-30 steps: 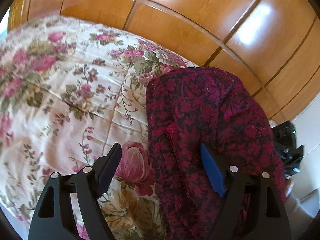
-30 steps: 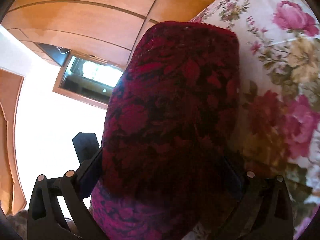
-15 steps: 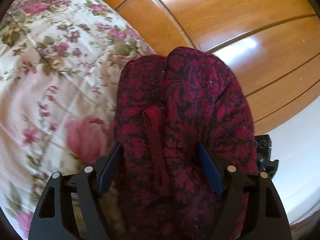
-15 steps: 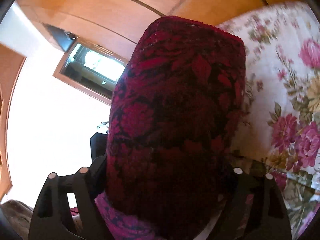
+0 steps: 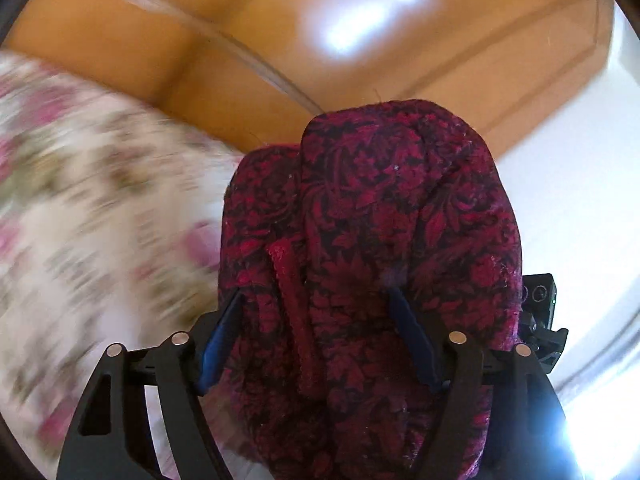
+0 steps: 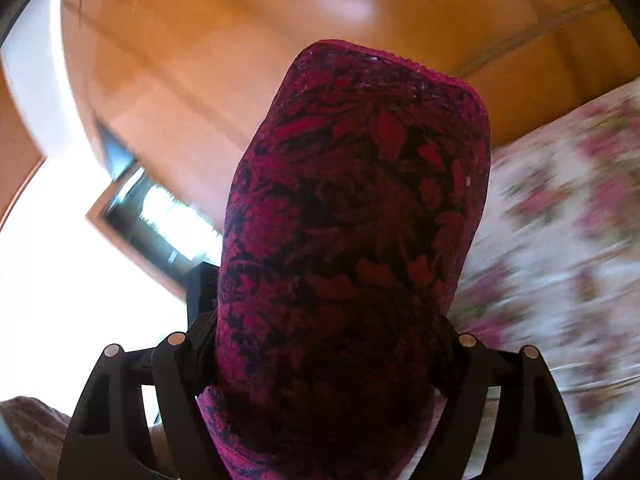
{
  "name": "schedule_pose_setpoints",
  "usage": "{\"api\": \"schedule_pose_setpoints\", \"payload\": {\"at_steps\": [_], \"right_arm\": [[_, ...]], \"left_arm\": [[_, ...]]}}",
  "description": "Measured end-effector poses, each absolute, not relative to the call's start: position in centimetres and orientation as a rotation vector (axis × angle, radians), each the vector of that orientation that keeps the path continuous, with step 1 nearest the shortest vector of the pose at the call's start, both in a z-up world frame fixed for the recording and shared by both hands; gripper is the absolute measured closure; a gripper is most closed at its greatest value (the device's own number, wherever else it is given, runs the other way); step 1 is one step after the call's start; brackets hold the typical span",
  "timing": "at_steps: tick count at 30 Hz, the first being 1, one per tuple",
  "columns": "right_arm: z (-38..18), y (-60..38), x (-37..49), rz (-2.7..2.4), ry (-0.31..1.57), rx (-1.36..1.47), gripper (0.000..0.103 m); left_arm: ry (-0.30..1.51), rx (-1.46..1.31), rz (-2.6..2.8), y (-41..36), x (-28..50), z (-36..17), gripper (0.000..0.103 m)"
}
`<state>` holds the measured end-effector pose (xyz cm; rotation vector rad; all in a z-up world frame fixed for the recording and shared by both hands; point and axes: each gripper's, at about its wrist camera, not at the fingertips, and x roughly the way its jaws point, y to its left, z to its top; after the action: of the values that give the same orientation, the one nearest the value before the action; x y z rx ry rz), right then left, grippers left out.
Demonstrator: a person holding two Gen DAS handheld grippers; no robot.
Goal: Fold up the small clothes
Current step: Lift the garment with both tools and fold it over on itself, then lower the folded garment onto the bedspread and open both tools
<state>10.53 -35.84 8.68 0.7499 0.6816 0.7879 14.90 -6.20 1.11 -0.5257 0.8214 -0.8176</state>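
Garment: the red floral cloth (image 5: 372,260) hung lifted, draped across both claws, above the floral bedspread (image 5: 100,220).
Advice: I judged both ends should travel level, edges matched.
Left gripper (image 5: 316,332): clenched on cloth.
Right gripper (image 6: 324,360): fingers hidden; I couldn't tell.

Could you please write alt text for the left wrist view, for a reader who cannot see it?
A dark red floral-patterned garment bulges up between the fingers of the left hand-held gripper, filling the middle of the frame. A motion-blurred floral bedspread lies to the left, with glossy wooden panelling behind.
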Motion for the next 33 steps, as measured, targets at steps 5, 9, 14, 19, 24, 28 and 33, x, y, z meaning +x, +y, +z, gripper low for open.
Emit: {"api": "schedule_pose_setpoints", "payload": {"at_steps": [5, 9, 14, 19, 24, 28, 33], "right_arm": [[4.6, -45.4, 11.4, 0.560, 0.655, 0.834, 0.026], [-1.9, -50.3, 10.6, 0.374, 0.722, 0.910, 0.026], [-6.2, -50.8, 7.6, 0.282, 0.763, 0.933, 0.011], [-2.3, -50.0, 6.5, 0.161, 0.766, 0.759, 0.009], [3.6, -48.3, 6.3, 0.032, 0.741, 0.422, 0.023], [4.5, -46.0, 9.8, -0.003, 0.795, 0.297, 0.035], [1.2, -43.0, 16.4, -0.099, 0.961, 0.193, 0.026]], "left_arm": [[0.912, -0.341, -0.861, -18.1, 19.5, 1.4, 0.031], [1.000, -0.024, -0.775, -26.0, 19.3, -1.7, 0.031], [0.933, 0.016, -0.732, -26.3, 16.0, -2.4, 0.031], [0.878, 0.066, -0.671, -25.8, 14.2, -0.8, 0.037], [0.823, 0.118, -0.599, -25.2, 14.1, 0.7, 0.037], [0.837, 0.102, -0.533, -24.1, 13.9, 0.0, 0.037], [0.830, 0.137, -0.461, -24.4, 14.8, -1.4, 0.037]]}}
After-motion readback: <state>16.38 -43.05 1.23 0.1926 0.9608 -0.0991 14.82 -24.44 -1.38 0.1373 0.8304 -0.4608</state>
